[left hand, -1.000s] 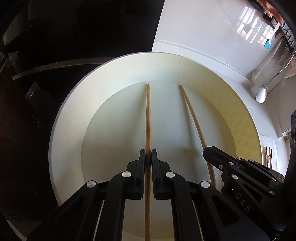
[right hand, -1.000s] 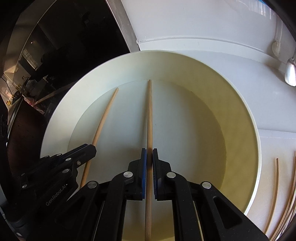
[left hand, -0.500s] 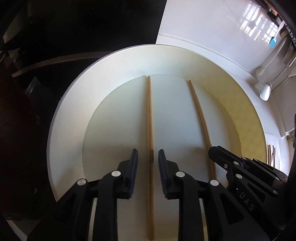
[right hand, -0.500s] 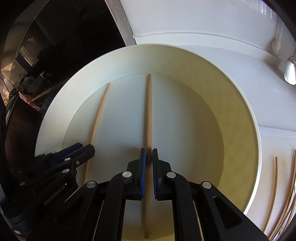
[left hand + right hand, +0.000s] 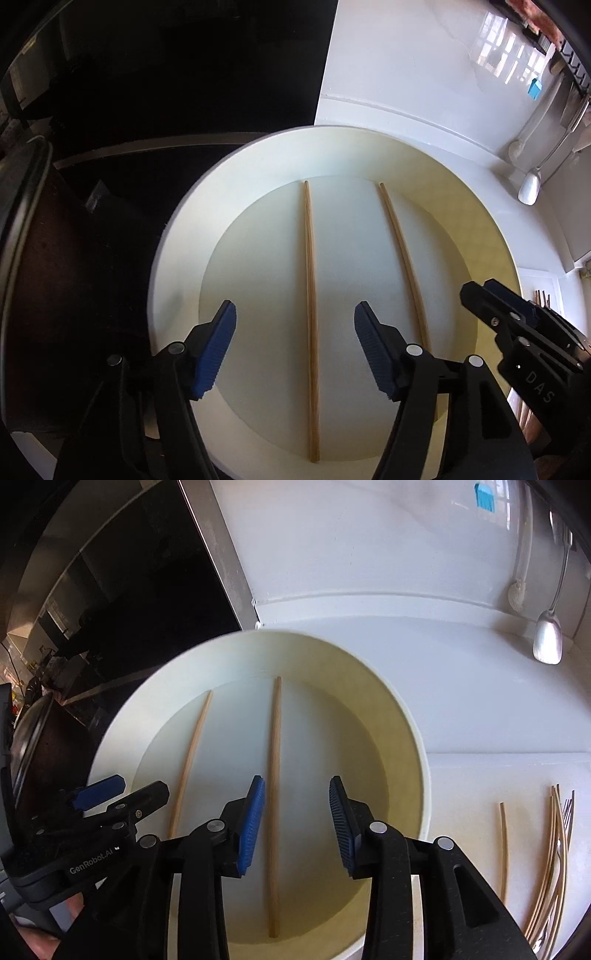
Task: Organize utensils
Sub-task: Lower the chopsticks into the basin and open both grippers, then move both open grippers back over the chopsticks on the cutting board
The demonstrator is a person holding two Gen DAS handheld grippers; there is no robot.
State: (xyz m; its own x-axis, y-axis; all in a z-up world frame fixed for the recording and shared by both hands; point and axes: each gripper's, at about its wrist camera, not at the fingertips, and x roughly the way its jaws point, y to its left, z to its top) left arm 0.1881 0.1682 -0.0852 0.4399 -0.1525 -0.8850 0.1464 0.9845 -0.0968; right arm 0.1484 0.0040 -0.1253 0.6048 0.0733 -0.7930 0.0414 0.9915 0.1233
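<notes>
A wide cream bowl sits on a white counter. Two wooden chopsticks lie side by side on its flat bottom. In the left wrist view the left chopstick lies between my fingers and the right chopstick lies beside it. In the right wrist view they are the left chopstick and the right chopstick. My left gripper is open and empty above the left chopstick. My right gripper is open and empty above the right chopstick.
Several loose chopsticks and a fork lie on the counter right of the bowl. A metal spoon and a white brush hang on the back wall. A dark appliance stands at the left.
Both grippers held a chopstick in the bowl. The left opened first, then the right. Both chopsticks now lie free on the bowl's bottom and both grippers have pulled back a little.
</notes>
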